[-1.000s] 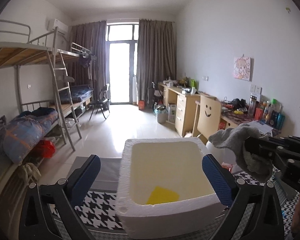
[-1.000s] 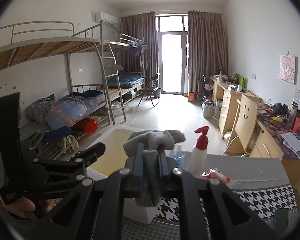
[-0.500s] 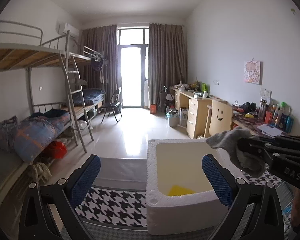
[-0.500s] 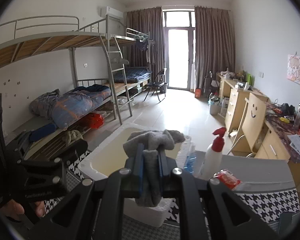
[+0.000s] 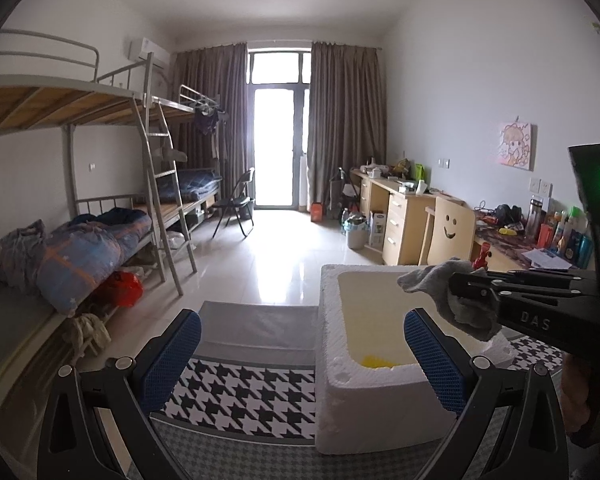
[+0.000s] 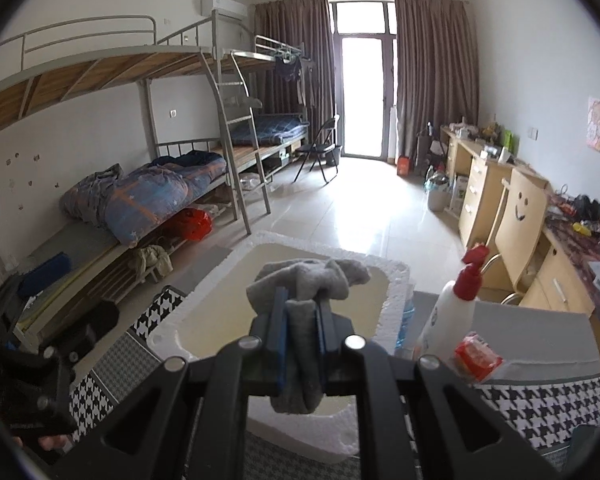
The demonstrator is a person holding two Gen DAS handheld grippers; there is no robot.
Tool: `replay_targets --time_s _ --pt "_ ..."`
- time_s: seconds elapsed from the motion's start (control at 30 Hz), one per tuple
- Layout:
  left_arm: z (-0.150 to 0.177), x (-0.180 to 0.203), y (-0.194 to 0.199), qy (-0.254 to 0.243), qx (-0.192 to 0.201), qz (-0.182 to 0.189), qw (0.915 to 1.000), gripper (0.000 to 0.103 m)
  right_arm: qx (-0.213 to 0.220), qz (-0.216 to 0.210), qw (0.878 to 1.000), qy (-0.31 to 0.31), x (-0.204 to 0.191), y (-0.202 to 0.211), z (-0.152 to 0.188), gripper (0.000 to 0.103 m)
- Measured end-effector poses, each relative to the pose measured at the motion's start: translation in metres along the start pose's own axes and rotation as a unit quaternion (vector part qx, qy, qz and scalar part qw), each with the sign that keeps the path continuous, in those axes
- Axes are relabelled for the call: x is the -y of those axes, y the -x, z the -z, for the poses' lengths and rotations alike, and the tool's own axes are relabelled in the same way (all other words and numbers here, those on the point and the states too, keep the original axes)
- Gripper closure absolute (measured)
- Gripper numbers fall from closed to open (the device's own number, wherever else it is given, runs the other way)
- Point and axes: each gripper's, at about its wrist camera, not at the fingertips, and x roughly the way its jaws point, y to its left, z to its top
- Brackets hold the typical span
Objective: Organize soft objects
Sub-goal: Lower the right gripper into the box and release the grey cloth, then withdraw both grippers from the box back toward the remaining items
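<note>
From your left wrist camera, your left gripper (image 5: 300, 356) stands wide open with nothing between its blue pads (image 5: 171, 360), hovering over the houndstooth cloth (image 5: 244, 392) that covers the table. The white foam box (image 5: 364, 396) sits on that cloth to the right of centre, with the right pad in front of its near wall, and a yellow item (image 5: 374, 361) lies on its floor at the near edge. Your right gripper (image 5: 460, 286) reaches in from the right, above the box's right rim, and the grey cloth (image 5: 446, 292) bunches out of its tip and hangs over the box's opening. A red spray top (image 5: 482, 258) shows just behind it. Far back stand the bunk beds (image 5: 100, 184) on the left and the desk (image 5: 400, 216) on the right. From your right wrist camera, your right gripper (image 6: 300, 344) is clamped tight on the grey cloth (image 6: 304, 312): one end puffs up beyond the pads, the other droops below them. It hangs above the foam box (image 6: 172, 328), over the near part of its cavity. To the right of the box stand a white spray bottle (image 6: 448, 316) with a red top and a red packet (image 6: 476, 360), both on the table. Your left gripper (image 6: 40, 368) shows dark at the far left edge, too cut off here to judge its jaws.
</note>
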Motion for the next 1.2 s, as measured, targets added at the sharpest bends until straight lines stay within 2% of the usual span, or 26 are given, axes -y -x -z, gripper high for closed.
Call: replay_targets --time_s 0.23,0.33,0.37,0.47,0.67,0.77,0.87,1.1,1.2 --pt "0.004 -0.004 0.002 -0.002 -0.004 -0.003 1.0 0.001 -0.031 -0.011 0.999 -0.008 0.0 -0.015 0.001 0.088" --pt "0.006 -0.005 0.001 0.0 -0.007 -0.003 1.0 0.001 -0.043 -0.014 0.999 -0.01 0.0 -0.02 0.001 0.083" --pt "0.006 -0.006 0.001 0.001 -0.007 -0.002 1.0 0.001 -0.045 -0.015 0.999 -0.008 0.0 -0.02 0.002 0.079" --pt "0.005 -0.007 0.001 0.002 -0.008 -0.002 1.0 0.001 -0.048 -0.012 0.999 -0.008 -0.002 -0.019 0.004 0.056" --pt "0.005 -0.005 0.002 0.003 -0.009 0.001 1.0 0.001 -0.033 -0.006 0.999 -0.003 -0.002 -0.006 0.001 0.051" --pt "0.005 -0.005 0.005 0.002 -0.008 0.003 1.0 0.001 -0.022 -0.002 1.0 -0.001 -0.002 0.0 -0.001 0.041" --pt "0.005 -0.004 0.009 0.002 -0.005 0.004 1.0 0.001 -0.013 0.001 1.0 0.001 -0.002 0.008 -0.001 0.037" --pt "0.003 -0.001 0.019 0.0 0.0 0.008 1.0 0.001 0.016 0.016 1.0 0.001 0.001 0.027 0.0 0.011" --pt "0.002 0.001 0.022 -0.003 0.002 0.011 0.9999 0.001 0.024 0.02 0.999 -0.007 0.004 0.033 0.0 0.009"
